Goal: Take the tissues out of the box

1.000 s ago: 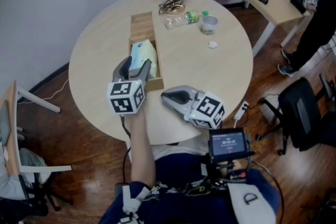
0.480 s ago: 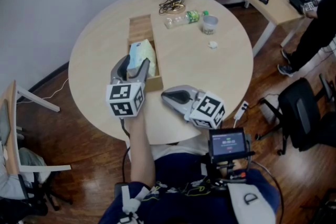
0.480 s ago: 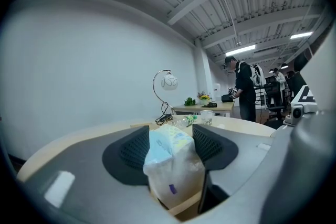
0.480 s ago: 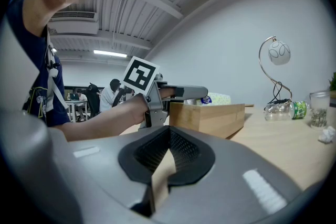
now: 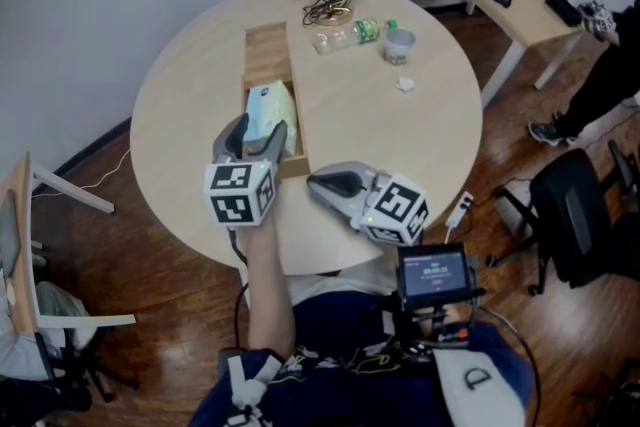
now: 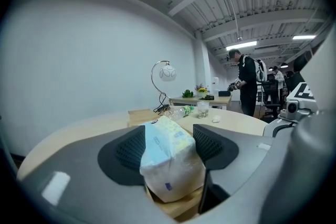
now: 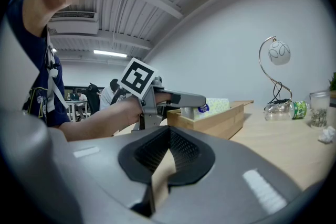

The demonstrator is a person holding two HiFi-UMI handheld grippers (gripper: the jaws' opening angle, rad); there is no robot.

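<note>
Head view: I see a round desk [image 5: 420, 145] with a long wooden box [image 5: 268, 50] lying on it. The tissue pack [image 5: 268, 110] sits in the near half of the box. The left gripper [image 5: 255, 130] is at the box's near end, with one jaw on either side of the pack. The right gripper [image 5: 322, 183] rests on the desk just right of the box's near corner. A plastic bottle [image 5: 350, 35] and a cup [image 5: 400, 45] stand farther back.

Left gripper view: the jaws are partly open and closed on the pack. Both ribbed pads lie against its sides, and its lower end hangs above the box's near edge.

Right gripper view: the jaws are together and hold nothing; only bare desk shows below the pads. Beyond them I see the left gripper at the box, with the pack's top above the rim.
</note>
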